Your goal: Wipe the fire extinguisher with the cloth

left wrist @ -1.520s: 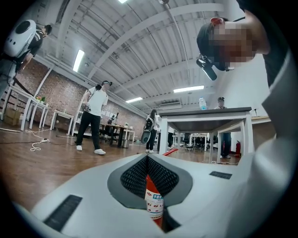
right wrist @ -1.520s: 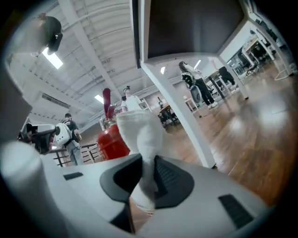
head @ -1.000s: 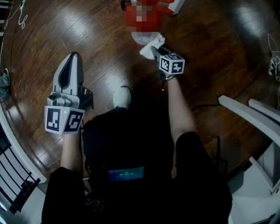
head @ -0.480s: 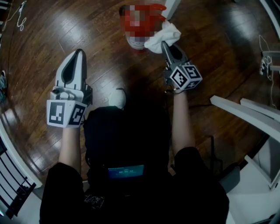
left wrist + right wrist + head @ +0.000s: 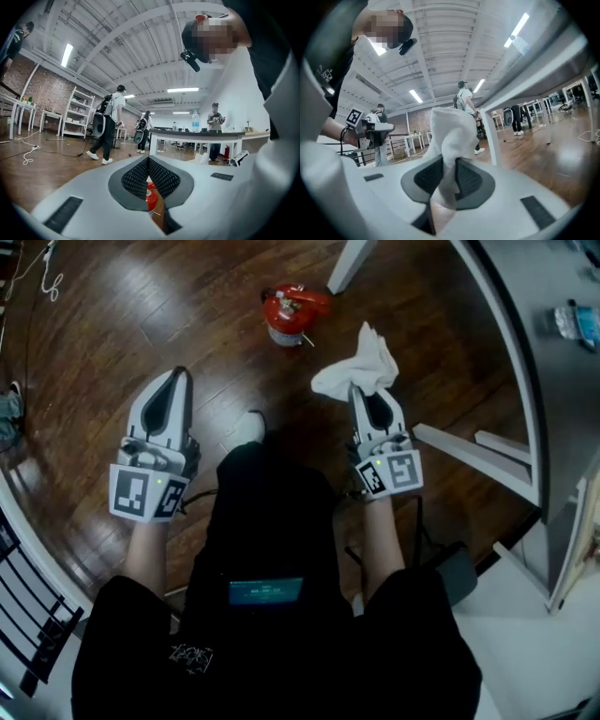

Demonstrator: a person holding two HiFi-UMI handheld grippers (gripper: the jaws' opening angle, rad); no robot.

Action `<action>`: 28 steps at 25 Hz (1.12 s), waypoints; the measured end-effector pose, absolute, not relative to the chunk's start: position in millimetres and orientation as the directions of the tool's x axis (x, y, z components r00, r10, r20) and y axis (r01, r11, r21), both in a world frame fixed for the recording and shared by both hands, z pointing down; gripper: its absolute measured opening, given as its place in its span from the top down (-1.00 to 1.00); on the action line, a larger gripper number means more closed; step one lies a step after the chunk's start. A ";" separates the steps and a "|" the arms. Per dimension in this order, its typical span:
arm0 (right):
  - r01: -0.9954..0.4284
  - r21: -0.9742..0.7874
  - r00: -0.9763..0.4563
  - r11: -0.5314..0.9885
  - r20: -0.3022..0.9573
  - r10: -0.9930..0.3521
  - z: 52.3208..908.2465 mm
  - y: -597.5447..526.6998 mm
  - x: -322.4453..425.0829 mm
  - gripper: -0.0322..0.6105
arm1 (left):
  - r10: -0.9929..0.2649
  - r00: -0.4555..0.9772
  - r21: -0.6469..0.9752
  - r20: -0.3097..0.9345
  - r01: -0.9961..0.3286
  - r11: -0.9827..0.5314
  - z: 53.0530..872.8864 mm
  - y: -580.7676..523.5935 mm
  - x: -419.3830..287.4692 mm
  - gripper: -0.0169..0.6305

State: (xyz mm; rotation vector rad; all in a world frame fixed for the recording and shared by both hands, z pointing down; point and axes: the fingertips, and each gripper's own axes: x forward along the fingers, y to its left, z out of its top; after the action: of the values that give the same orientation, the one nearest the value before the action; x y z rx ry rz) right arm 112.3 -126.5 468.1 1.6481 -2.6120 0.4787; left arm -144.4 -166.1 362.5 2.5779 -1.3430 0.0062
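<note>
Near the top centre of the head view, the red metal fire extinguisher stands alone on the dark glossy wooden floor, with nothing touching it. Half a second ago the crumpled white cloth was pressed against its right side. Now that cloth sits lower and further right, well apart from it, so contact has been broken.

The right gripper has drawn back toward the person's body. Its own view shows the two dark pads clamped on the cloth, which bunches up out of them and hides what lies straight ahead. The left gripper, at centre left, holds nothing: its pads meet at the tips. Through the narrow slit below them, the fire extinguisher shows some way off. This gripper has stayed in much the same spot and takes no part in the wiping.

My reading is that this is either a pause between strokes or the end of the wiping; the pictures do not settle which. If more wiping is wanted, the right gripper must carry the cloth back up and left until it touches the fire extinguisher again.
</note>
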 end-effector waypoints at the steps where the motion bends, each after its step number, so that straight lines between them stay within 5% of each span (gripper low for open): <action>1: -0.885 -0.256 -0.440 0.388 0.191 -0.878 445.7 -112.1 110.9 0.65 | -0.805 0.582 0.225 0.115 -0.805 -0.549 337.8 -156.6 -146.9 0.95; 14: -0.879 -0.247 -0.462 0.408 0.228 -0.857 148.4 67.1 107.1 0.64 | -0.819 0.531 0.241 0.218 -0.843 -0.482 92.2 -5.8 -134.2 0.95; 28: -0.869 -0.190 -0.478 0.456 0.087 -0.874 22.5 151.8 90.5 0.64 | -0.793 0.602 0.241 0.094 -0.787 -0.569 -13.2 108.4 -75.5 0.95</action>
State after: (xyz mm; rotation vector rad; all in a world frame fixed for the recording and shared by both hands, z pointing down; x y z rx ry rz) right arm 90.5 151.8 22.5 1.6163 -2.7003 0.3303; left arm -75.5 108.4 -13.2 2.5732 -1.2959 -0.0356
